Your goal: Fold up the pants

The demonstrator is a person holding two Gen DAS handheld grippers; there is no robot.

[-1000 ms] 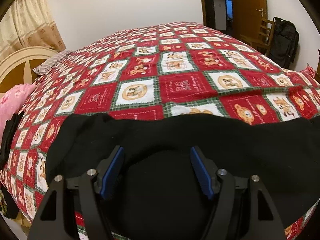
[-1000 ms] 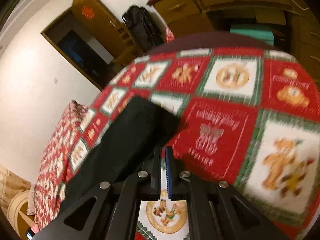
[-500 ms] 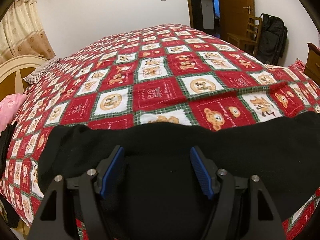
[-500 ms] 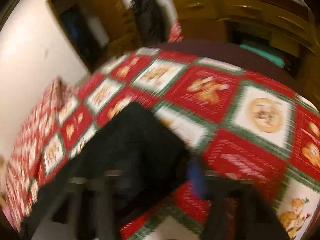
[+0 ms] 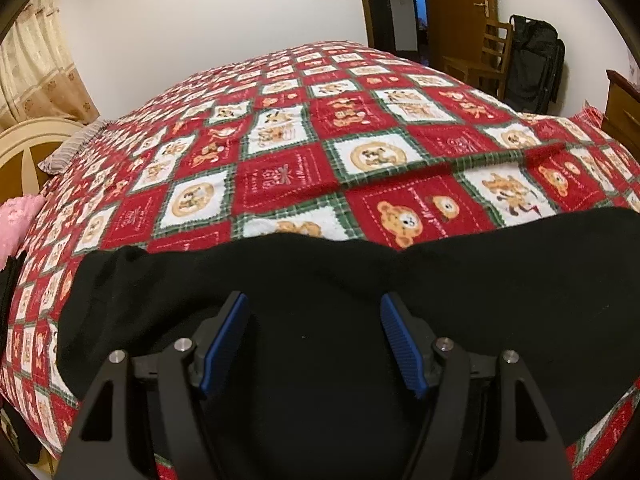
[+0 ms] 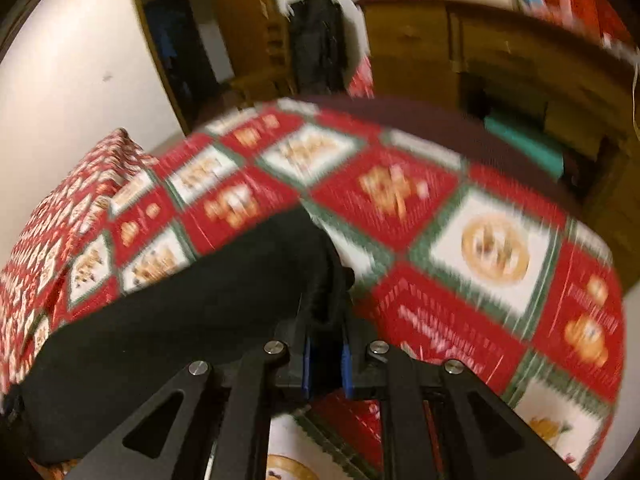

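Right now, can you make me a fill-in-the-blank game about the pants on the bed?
1. The pants are coloured ____.
2. The right gripper is pinching the ____.
3. The left gripper is ____, with nothing pinched.
4. The bedspread has pictures of teddy ____.

Missing words: black; pants; open; bears

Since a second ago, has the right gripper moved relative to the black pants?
Yes. It hung over bare quilt beside the pants; now the right gripper sits at their end, jaws pinching a fold of the black fabric.
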